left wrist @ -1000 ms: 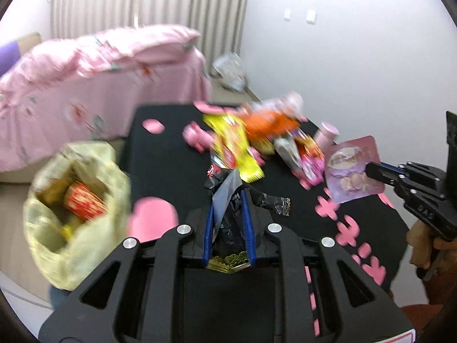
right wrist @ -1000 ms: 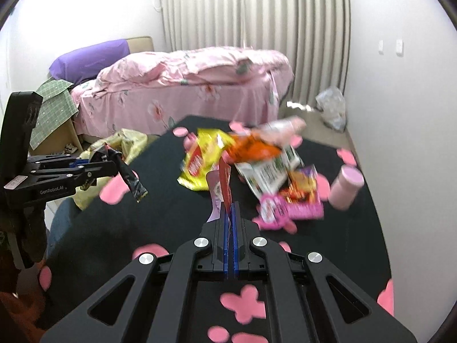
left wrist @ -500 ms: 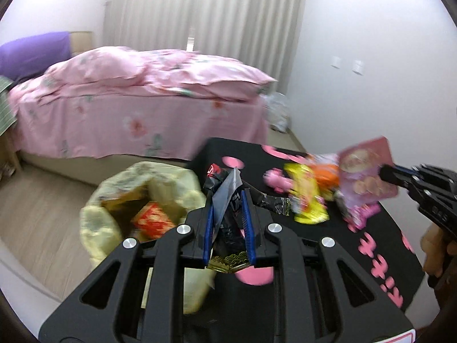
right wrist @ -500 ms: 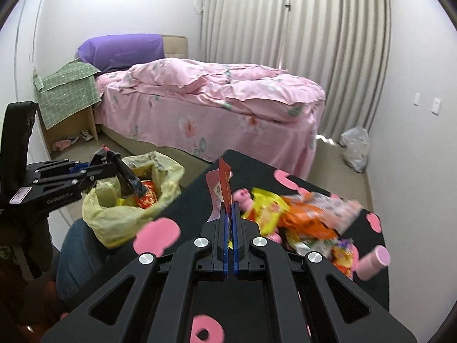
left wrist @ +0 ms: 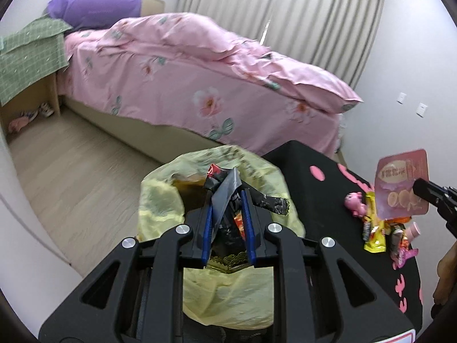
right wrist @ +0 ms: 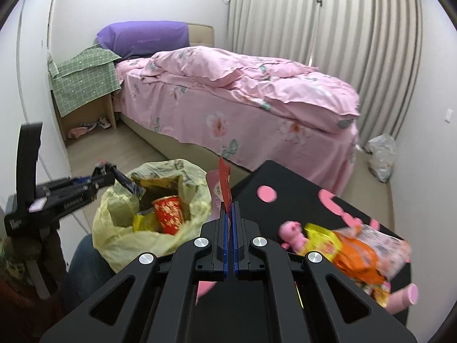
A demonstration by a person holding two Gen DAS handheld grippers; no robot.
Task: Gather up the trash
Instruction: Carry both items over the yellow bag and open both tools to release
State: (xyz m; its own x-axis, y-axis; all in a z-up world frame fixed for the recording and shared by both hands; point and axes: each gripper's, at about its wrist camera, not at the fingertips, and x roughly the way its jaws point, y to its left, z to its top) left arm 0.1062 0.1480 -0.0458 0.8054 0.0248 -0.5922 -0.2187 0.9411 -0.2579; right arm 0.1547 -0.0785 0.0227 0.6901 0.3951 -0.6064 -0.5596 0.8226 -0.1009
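My left gripper (left wrist: 227, 197) is shut on a crumpled black wrapper (left wrist: 228, 193) and hangs right over the mouth of the yellow trash bag (left wrist: 160, 197). In the right wrist view that left gripper (right wrist: 110, 175) sits at the bag's left rim, wrapper end dangling. My right gripper (right wrist: 230, 208) is shut on a flat pink snack packet (right wrist: 222, 183), seen edge-on, beside the yellow trash bag (right wrist: 120, 228). The left wrist view shows the pink snack packet (left wrist: 401, 183) face-on, held above the black table (left wrist: 308, 183). Inside the bag lies a red package (right wrist: 168, 214).
Several wrappers (right wrist: 357, 248), a pink pig toy (right wrist: 292, 233) and a pink cup (right wrist: 405, 294) lie on the black table with pink shapes (right wrist: 314, 200). A pink-covered bed (right wrist: 228, 100) stands behind, wood floor (left wrist: 71, 165) to the left, a white bag (right wrist: 381, 154) by the curtain.
Both grippers swung left from over the table toward the yellow bag. The left one with its black wrapper now hangs over the bag's mouth; the right one carried the pink packet beside it.
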